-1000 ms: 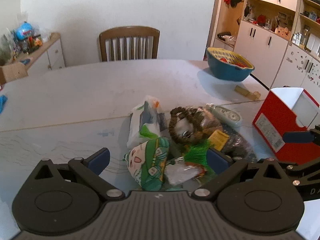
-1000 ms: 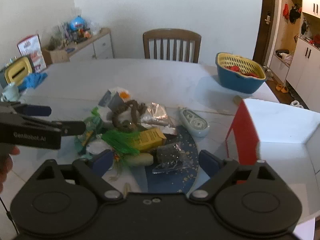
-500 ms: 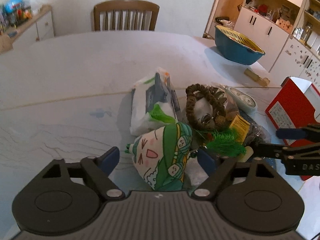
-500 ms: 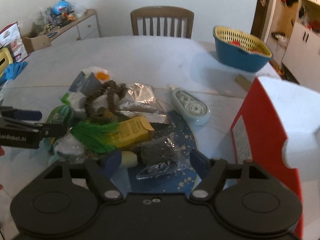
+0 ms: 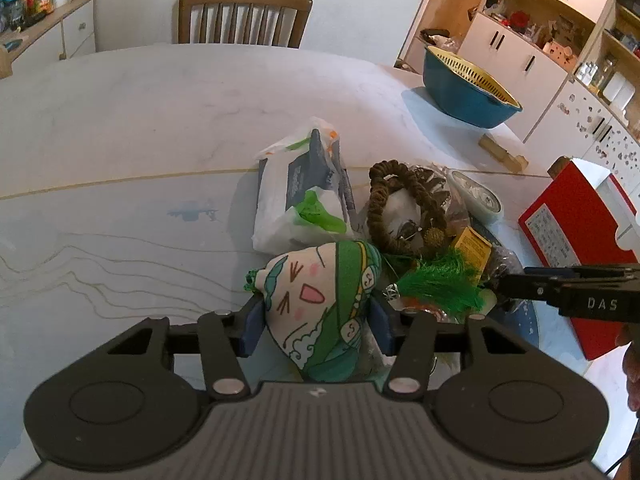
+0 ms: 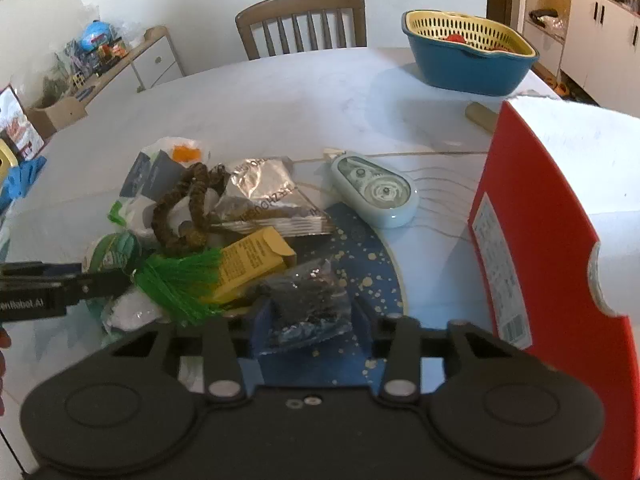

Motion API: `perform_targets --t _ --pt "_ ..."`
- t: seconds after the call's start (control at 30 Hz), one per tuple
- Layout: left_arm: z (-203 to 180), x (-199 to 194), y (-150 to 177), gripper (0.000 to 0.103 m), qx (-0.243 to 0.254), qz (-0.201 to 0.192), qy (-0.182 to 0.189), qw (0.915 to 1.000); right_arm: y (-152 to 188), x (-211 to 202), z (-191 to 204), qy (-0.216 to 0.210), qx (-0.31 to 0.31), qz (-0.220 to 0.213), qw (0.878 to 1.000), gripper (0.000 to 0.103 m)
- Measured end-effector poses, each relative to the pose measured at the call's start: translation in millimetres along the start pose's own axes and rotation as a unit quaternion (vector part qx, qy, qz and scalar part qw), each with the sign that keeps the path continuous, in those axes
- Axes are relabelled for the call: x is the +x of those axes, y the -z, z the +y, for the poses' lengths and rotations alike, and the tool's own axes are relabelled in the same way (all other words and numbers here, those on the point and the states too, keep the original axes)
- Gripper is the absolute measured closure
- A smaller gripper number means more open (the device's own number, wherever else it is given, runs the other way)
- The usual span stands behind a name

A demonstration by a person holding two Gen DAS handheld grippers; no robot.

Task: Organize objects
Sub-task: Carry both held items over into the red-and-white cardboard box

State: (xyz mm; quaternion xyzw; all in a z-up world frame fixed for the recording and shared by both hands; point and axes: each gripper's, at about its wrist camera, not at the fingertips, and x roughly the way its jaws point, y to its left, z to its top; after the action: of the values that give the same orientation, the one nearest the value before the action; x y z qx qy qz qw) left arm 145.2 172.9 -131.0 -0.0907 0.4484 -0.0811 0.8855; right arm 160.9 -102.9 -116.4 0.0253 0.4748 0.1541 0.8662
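A heap of small objects lies on the white table (image 5: 160, 120). My left gripper (image 5: 316, 324) is closing on a green cartoon-face pouch (image 5: 316, 292), and both blue pads touch its sides. My right gripper (image 6: 310, 326) is closing on a clear bag of dark bits (image 6: 308, 296) that lies on a dark blue speckled plate (image 6: 368, 264); its pads press the bag. In the heap are a green tassel (image 6: 180, 280), a yellow box (image 6: 252, 264), a brown braided ring (image 5: 400, 208), a foil packet (image 6: 264, 192) and a white plastic bag (image 5: 296, 196).
A red and white box (image 6: 540, 240) stands close at the right. A pale blue tape dispenser (image 6: 376, 188) lies beside the plate. At the far right a blue basin with a yellow strainer (image 6: 468, 52) stands near a wooden piece (image 5: 500, 152). A chair (image 5: 244, 16) stands behind the table.
Both grippers came down and forward onto the heap. The left jaws narrowed around the green pouch, the right jaws around the clear bag.
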Motion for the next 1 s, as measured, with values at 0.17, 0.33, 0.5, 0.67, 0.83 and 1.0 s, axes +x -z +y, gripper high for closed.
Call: perform_targets --t 0.17,0.33,0.5,0.67,0.83,1.0 --pt "-6 -9 -1 0.053 0.012 -0.009 -0.013 0.9998 1 -6 1 0.004 -0.001 -0.011 1.000 0.072" --pt "-15 -26 -5 0.053 0.016 -0.017 -0.012 0.9997 2 -24 0 0.009 0.000 -0.023 1.000 0.073" --pt "-32 -50 -10 0.053 0.031 -0.022 -0.005 0.9993 1 -55 -4 -0.002 0.004 -0.032 0.999 0.073" --pt "-54 -74 -19 0.053 0.040 -0.027 0.003 0.9988 -2 -89 -9 -0.005 -0.002 -0.044 0.999 0.073" --pt "-91 -91 -31 0.053 0.061 -0.032 0.008 0.9976 -9 -125 -27 -0.016 -0.012 -0.063 0.998 0.073" --pt "-137 -99 -42 0.053 0.077 -0.039 0.014 0.9961 -15 -148 -56 -0.021 -0.021 -0.075 0.997 0.073"
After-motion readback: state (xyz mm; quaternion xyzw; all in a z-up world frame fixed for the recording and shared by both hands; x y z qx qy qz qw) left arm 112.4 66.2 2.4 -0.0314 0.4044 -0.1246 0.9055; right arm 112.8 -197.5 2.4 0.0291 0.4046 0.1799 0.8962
